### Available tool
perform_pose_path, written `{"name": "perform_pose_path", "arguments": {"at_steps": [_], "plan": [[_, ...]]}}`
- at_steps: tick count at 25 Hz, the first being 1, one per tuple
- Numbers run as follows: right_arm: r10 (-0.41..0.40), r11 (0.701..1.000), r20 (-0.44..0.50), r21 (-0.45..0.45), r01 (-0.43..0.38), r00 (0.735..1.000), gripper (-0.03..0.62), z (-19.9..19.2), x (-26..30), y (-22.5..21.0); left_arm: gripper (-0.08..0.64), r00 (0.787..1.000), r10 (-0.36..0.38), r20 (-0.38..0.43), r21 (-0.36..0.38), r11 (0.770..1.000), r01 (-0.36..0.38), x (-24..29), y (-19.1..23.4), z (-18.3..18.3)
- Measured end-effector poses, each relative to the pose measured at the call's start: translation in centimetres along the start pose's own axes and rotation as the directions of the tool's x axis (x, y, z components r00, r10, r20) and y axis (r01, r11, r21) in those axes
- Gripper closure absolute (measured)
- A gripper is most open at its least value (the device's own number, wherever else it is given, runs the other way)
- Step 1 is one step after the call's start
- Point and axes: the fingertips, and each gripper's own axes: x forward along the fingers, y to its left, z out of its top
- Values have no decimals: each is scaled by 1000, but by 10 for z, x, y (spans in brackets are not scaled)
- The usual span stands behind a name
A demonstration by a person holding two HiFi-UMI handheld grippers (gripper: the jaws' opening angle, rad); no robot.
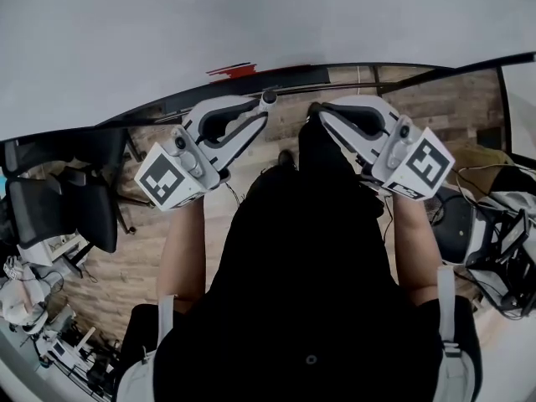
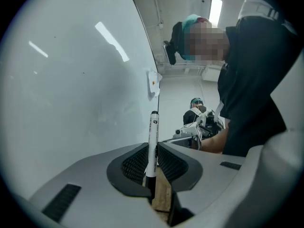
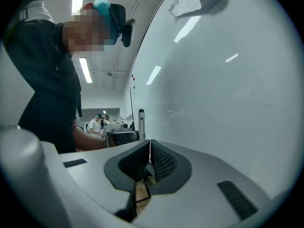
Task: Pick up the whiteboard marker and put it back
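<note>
Marker [image 2: 153, 134] upright, long axis vertical, tight in L claw [image 2: 152, 150]; R claw [image 3: 150, 148] together, empty

A: Lighting OK?
B: Bright, even. Ceiling tubes [image 3: 86, 69] overhead, streaky glare off the whiteboard [image 2: 71, 80] in both gripper views.
A: Optics?
B: Heavy fisheye, dark vignette at the corners, straight edges bowed. Close-up whiteboard marker [image 2: 153, 141] sharp, far room soft. Head view duller; black clothing [image 1: 310, 266] swallows detail.
</note>
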Motion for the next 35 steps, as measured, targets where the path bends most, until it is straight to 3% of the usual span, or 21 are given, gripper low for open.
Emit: {"name": "perform_pose_path", "arguments": {"at_steps": [10, 14, 16, 20, 24, 31, 35], "plan": [[-40, 999, -10, -5, 40, 999, 573, 4, -12, -36, 488, 980, 44, -194, 156, 988, -13, 38, 19, -9], [-67, 995, -55, -73, 63, 996, 573, -2, -10, -44, 488, 963, 67, -261, 191, 981, -17, 43, 28, -19], [-81, 991, -91, -114, 70, 993, 574, -9, -10, -45, 488, 949, 73, -308, 222, 975, -3, 45, 32, -28], [-84, 988, -134, -139, 65, 987, 574, -19, -16, -46, 488, 897, 85, -434, 322, 944, 66, 45, 36, -49], [-92, 990, -130, -120, 76, 987, 572, -20, -22, -50, 488, 887, 103, -451, 308, 950, 46, 48, 42, -62], [-96, 989, -157, -130, 76, 983, 573, -33, -22, -56, 488, 827, 140, -544, 309, 950, 42, 45, 55, -97], [-99, 989, -204, -124, 75, 974, 573, -44, -24, -60, 488, 811, 147, -567, 286, 958, 27, 45, 60, -113]]}}
